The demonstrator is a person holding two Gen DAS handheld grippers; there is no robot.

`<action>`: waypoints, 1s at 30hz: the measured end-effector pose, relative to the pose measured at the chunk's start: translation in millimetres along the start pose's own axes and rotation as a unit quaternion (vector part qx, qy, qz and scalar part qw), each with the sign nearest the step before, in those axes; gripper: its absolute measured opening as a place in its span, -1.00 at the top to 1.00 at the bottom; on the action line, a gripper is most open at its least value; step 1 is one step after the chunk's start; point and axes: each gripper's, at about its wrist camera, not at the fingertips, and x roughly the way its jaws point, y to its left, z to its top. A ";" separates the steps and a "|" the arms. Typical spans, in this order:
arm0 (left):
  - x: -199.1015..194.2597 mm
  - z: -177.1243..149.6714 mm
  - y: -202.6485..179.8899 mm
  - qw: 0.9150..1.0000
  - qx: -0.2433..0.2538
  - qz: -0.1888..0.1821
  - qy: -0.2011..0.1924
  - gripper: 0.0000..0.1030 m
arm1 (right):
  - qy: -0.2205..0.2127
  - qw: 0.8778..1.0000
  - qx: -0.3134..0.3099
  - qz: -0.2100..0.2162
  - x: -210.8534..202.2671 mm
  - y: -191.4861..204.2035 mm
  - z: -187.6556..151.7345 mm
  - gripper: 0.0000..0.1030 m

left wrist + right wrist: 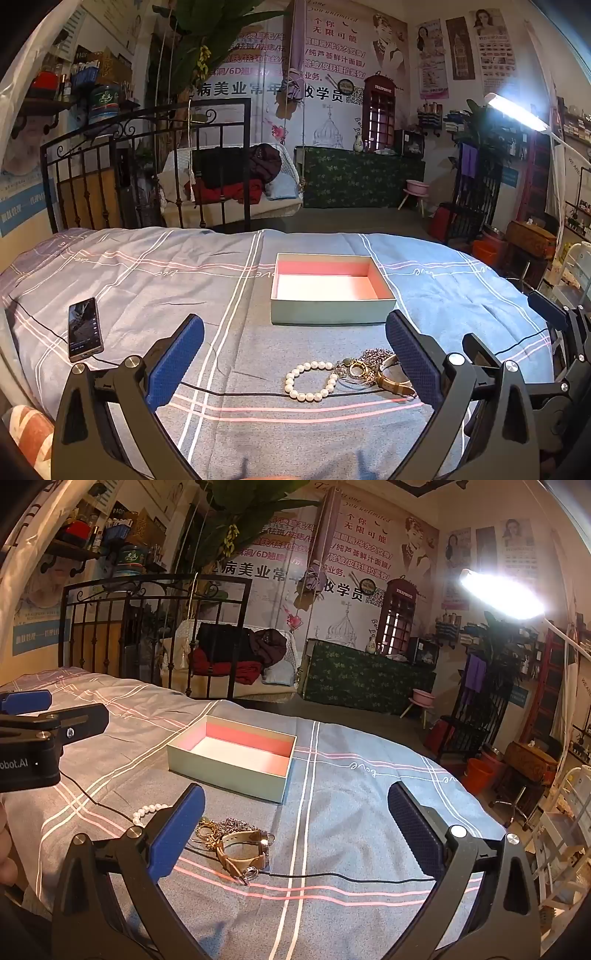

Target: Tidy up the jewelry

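Bare bedspread [236,332] lies open between the jewelry pile [351,373] and the box [332,288], whose top stands open, while a black cable [351,877] runs under the pile across the near cloth and a phone [84,328] lies well off to the left.

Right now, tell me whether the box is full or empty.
Empty. The box lies lidless on the bed, its pale floor and pink walls bare in both views; the jewelry lies outside it.

pearl bracelet [149,809] half hidden behind right claw [295,834]
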 end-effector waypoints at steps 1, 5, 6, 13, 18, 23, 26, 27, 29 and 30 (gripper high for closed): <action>-0.1 -0.2 0.2 1.000 0.000 0.000 0.000 -0.88 | 0.002 1.000 -0.001 0.000 0.3 0.2 0.1 -0.89; 1.2 0.1 0.3 1.000 0.000 0.001 0.007 -0.88 | 0.002 1.000 0.000 0.001 0.2 0.3 0.0 -0.89; 1.2 0.1 0.0 1.000 0.001 0.001 0.008 -0.88 | 0.002 1.000 0.000 0.002 0.3 0.5 -0.1 -0.89; 3.3 -8.6 7.1 1.000 -0.007 0.004 0.011 -0.88 | 0.002 1.000 -0.002 -0.001 -1.4 1.3 -0.8 -0.89; 4.2 -3.8 7.1 1.000 -0.015 0.013 0.015 -0.88 | 0.006 1.000 0.004 0.001 3.5 -0.4 -0.6 -0.89; 6.7 -5.3 6.4 1.000 -0.016 0.011 0.016 -0.88 | 0.006 1.000 0.004 0.001 0.9 -2.2 1.2 -0.89; 6.8 -5.4 5.3 1.000 -0.013 0.011 0.013 -0.88 | 0.007 1.000 0.007 0.000 2.2 -3.8 -1.8 -0.89; 6.3 -4.8 6.1 1.000 -0.014 0.008 0.012 -0.88 | 0.007 1.000 0.008 -0.001 0.9 -1.8 -1.8 -0.89; 5.6 -4.7 7.9 1.000 -0.017 0.007 0.011 -0.88 | 0.008 1.000 0.009 -0.003 0.9 -1.0 -1.6 -0.89; 4.7 -4.4 8.2 1.000 -0.018 0.007 0.010 -0.88 | 0.008 1.000 0.009 -0.003 0.9 -1.2 -1.6 -0.89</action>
